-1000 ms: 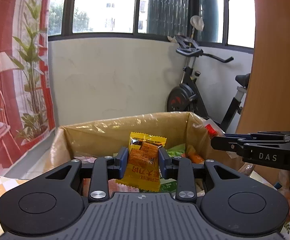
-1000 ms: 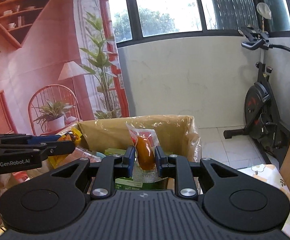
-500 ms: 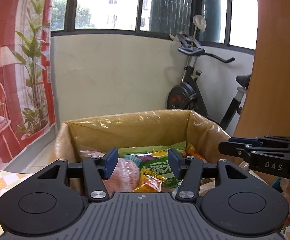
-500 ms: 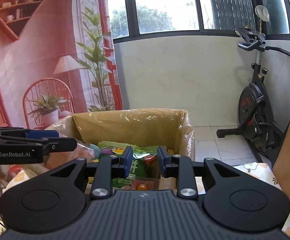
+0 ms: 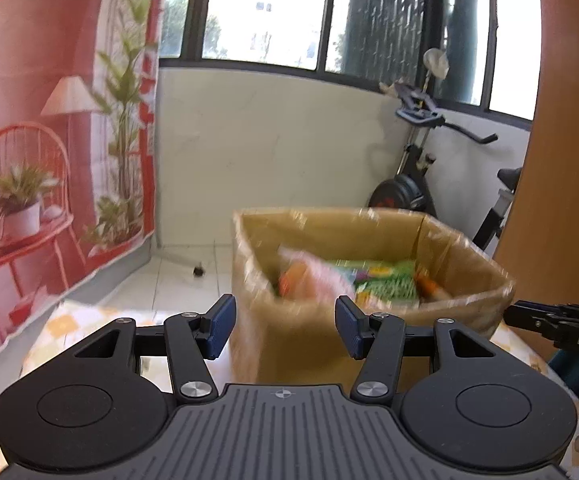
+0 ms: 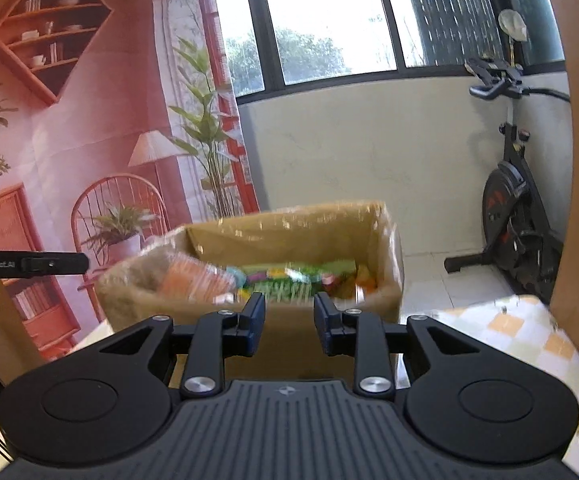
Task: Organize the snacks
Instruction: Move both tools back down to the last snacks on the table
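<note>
A cardboard box (image 5: pixel 465 256) lined with clear plastic stands on the table and holds several snack packets, green (image 5: pixel 385 284), pink and orange. It also shows in the right wrist view (image 6: pixel 289 232) with its green packets (image 6: pixel 289 284). My left gripper (image 5: pixel 285 326) is open and empty, in front of the box's left front corner. My right gripper (image 6: pixel 289 320) is open and empty, in front of the box's near wall. Each gripper's tip shows in the other's view: the right one (image 5: pixel 557 324), the left one (image 6: pixel 29 266).
The table has a yellow and white checked cloth (image 6: pixel 521 332). An exercise bike (image 6: pixel 517 208) stands on the tiled floor to the right. A red printed backdrop (image 5: pixel 29 160) hangs on the left. A brown wooden panel (image 5: pixel 569 160) rises at the right.
Both grippers have let go of their snacks, the yellow packet and the orange sausage pack, over the box, opened, and drawn back from it. The left gripper has swung left.
</note>
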